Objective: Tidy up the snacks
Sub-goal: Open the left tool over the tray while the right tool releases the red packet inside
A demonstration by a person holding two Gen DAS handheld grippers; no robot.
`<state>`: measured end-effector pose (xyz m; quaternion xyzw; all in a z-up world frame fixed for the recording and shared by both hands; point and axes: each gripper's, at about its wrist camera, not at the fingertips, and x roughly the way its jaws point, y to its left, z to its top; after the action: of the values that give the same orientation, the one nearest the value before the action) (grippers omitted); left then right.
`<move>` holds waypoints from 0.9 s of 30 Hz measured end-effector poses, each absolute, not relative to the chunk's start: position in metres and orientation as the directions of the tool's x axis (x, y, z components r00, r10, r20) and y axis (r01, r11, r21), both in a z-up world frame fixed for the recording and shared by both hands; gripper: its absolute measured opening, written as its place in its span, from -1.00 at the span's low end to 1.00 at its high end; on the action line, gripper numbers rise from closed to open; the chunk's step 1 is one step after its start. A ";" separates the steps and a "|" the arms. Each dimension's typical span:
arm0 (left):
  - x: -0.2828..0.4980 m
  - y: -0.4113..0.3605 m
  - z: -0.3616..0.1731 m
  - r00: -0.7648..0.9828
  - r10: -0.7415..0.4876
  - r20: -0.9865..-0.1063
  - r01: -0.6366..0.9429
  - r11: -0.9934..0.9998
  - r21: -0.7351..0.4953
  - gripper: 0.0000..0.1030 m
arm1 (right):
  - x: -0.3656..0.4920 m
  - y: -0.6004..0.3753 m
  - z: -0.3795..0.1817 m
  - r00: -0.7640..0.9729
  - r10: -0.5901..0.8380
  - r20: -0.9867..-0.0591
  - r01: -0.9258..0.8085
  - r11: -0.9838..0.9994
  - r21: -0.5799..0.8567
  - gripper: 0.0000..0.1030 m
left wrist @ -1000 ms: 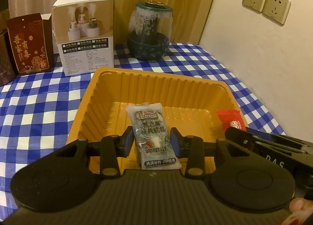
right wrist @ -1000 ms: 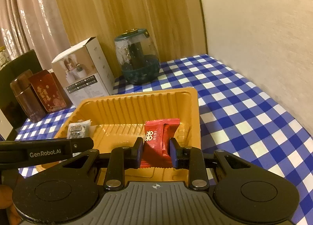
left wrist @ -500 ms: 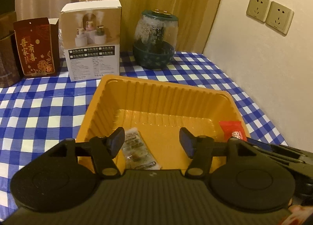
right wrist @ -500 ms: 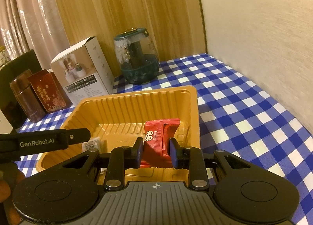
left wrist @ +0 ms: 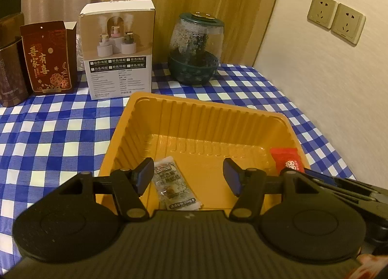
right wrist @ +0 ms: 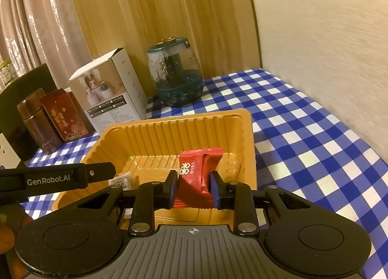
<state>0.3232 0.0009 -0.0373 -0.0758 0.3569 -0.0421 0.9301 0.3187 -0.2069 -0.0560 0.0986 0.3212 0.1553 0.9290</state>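
Observation:
An orange ribbed plastic tray (left wrist: 201, 119) (right wrist: 169, 133) sits on the blue checked tablecloth. A grey-and-clear snack packet (left wrist: 173, 185) lies loose on the tray floor near its front left; a corner of it shows in the right wrist view (right wrist: 122, 179). My left gripper (left wrist: 188, 178) is open and empty, raised above that packet. My right gripper (right wrist: 194, 188) is shut on a red snack packet (right wrist: 196, 172) and holds it over the tray's right side. The red packet also shows in the left wrist view (left wrist: 287, 160).
Behind the tray stand a white product box (left wrist: 118, 53), a glass jar with a dark green lid (left wrist: 195, 49), a red carton with gold characters (left wrist: 47, 58) and a brown canister (left wrist: 9, 73). A wall with sockets (left wrist: 335, 21) borders the table on the right.
My left gripper opened and let go of the grey packet, which dropped onto the tray floor, then rose and drew back. My right gripper stayed shut on the red packet, almost still.

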 end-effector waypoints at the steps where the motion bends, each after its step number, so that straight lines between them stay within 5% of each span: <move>1: 0.323 0.001 -0.037 0.743 -0.133 -0.657 0.025 0.985 -0.170 0.16 | 0.319 -0.207 -0.056 0.746 0.352 -0.566 -0.226 0.932 0.282 -0.43; 7: 0.322 0.002 -0.036 0.745 -0.137 -0.653 0.028 0.984 -0.174 0.21 | 0.320 -0.205 -0.058 0.737 0.366 -0.568 -0.231 0.926 0.298 -0.41; 11: 0.322 0.003 -0.036 0.744 -0.133 -0.654 0.025 0.985 -0.172 0.21 | 0.320 -0.209 -0.058 0.741 0.372 -0.559 -0.216 0.920 0.326 0.17; 27: 0.319 0.001 -0.032 0.749 -0.133 -0.649 0.035 0.986 -0.161 0.21 | 0.318 -0.215 -0.053 0.761 0.358 -0.541 -0.205 0.924 0.323 0.17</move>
<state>0.3191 0.0014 -0.0320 -0.0695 0.3511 -0.0450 0.9327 0.3183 -0.2148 -0.0527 0.1229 0.3106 0.1514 0.9303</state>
